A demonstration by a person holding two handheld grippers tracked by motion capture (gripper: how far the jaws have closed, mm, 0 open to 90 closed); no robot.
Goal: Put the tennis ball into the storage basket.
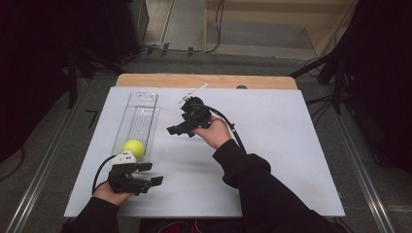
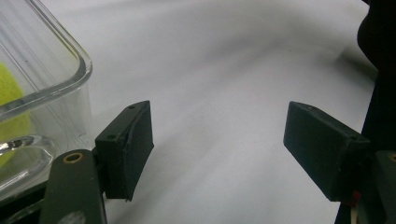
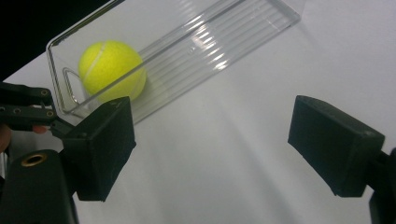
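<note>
Scene: a person at a white table holds a two-jaw gripper in each hand, with a clear plastic bin lying lengthwise on the left half of the table.

Ball: a yellow tennis ball rests inside the bin at its near end, against the short wall with the handle cut-out.

Left gripper: the left gripper sits low at the table's near left, just beside the bin's near end, jaws spread wide and holding nothing. It appears placed there to steady or meet the bin, though that is a judgement.

Right gripper: the right gripper hovers over the middle of the table, near the bin's right wall, tilted toward the ball. Its jaws stand wide apart and empty, which suits a reach for the ball.

Bin's placement: its long axis runs away from the person, leaving the open top reachable from either side.

Hard to make out: the left gripper view cuts the ball to a sliver behind the bin's curved corner. Whether the left gripper touches the bin cannot be told. The surroundings beyond the table are dark.
</note>
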